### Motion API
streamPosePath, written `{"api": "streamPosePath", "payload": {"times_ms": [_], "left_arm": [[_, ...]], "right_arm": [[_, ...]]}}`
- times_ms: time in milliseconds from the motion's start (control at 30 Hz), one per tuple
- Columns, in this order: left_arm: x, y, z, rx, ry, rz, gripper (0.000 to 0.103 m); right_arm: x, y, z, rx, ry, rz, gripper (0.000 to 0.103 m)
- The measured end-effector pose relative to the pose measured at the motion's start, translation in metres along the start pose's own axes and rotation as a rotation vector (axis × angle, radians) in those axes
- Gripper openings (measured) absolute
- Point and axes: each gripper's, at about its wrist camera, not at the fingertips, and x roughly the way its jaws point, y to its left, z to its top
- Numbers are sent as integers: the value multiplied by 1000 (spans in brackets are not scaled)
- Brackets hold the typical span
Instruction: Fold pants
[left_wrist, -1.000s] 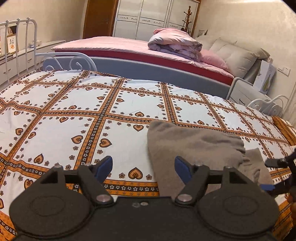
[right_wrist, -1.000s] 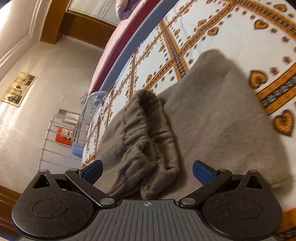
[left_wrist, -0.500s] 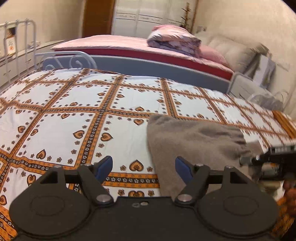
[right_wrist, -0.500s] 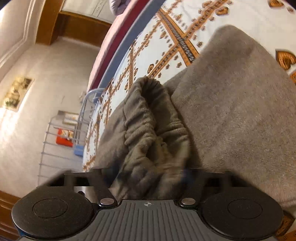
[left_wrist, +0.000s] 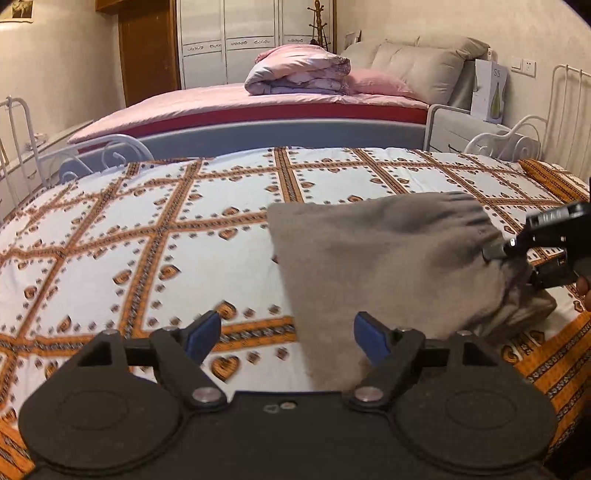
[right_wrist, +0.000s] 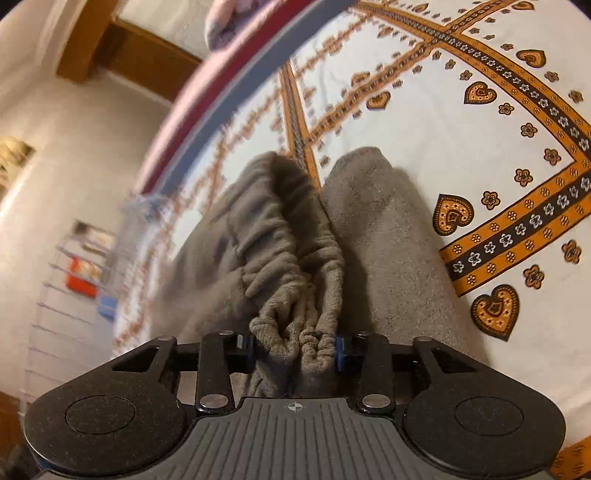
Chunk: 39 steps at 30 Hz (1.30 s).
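far wall rack (right_wrist: 79, 258) blurred

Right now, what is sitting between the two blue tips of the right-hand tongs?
The gathered waistband of the grey pants, bunched between the right tongs; their jaws are opening slightly. The right wrist view shows it.

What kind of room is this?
Most likely a bedroom. There is a bed with a heart-patterned sheet, a second bed with a folded quilt and a pink pillow, and a white wardrobe behind them.
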Motion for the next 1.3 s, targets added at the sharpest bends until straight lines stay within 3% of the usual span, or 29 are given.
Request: {"api": "streamPosePath", "payload": {"times_ms": [33,167,367,600,700,867,933,1033,1300], "left_arm": [[-1,-3,-3,0,-1,-6,72],[-5,-6,-21,-16,13,-12,69],[-16,-6,-42,-33,7,-32,68],[-10,-1,-40,-77,3,-4,68],[-10,-1,-38,-86,-8,0,69],[-10,0,-38,-93,-18,-2,71],[-8,2,-38,-98,-15,4,69],[-6,4,-38,-113,-4,16,68],[-8,3,-36,-120,-12,16,68]], "right_arm": [[-2,2,0,-9,-4,-7,52],[-7,2,-4,-56,12,2,52],[-12,5,-4,-70,14,23,48],[-14,12,-5,-89,-5,5,39],[-19,19,-7,-129,-32,7,37],[-48,25,-4,-143,-128,87,35],[-52,20,0,-122,-139,51,35],[-35,-5,4,-38,-57,-84,35],[-32,-5,6,-27,-52,-53,36]]}}
